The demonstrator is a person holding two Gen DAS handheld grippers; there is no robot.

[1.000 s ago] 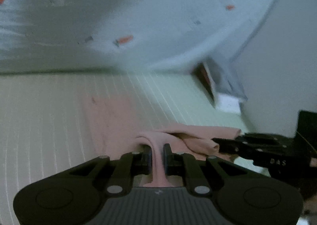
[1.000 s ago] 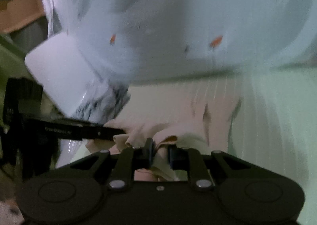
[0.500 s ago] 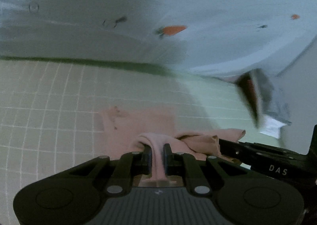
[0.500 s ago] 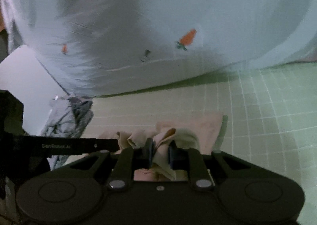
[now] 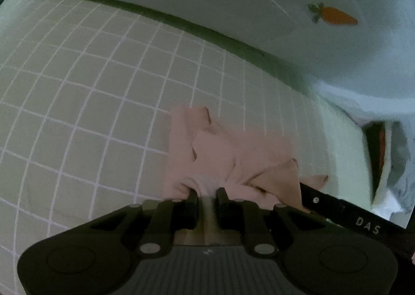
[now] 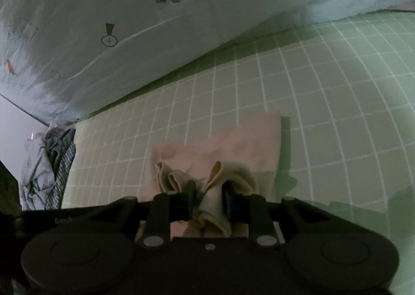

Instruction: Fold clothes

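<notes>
The near edge of the pink crumpled cloth garment (image 5: 233,149) is hidden behind the black gripper body; the carrot-print white quilt (image 6: 207,22) beyond it is cut off by the frame.

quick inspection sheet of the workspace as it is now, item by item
surface: green sheet with white grid lines, soft, bed-like
job's things: pink garment bunched at the near edge, far part lying flat
clutter: crumpled grey and checked clothes at the sheet's edge
grippers: left gripper and right gripper both shut on pink garment, side by side
cables: nothing seen
surroundings: white carrot-print bedding heaped along the far side; plain pale wall
</notes>
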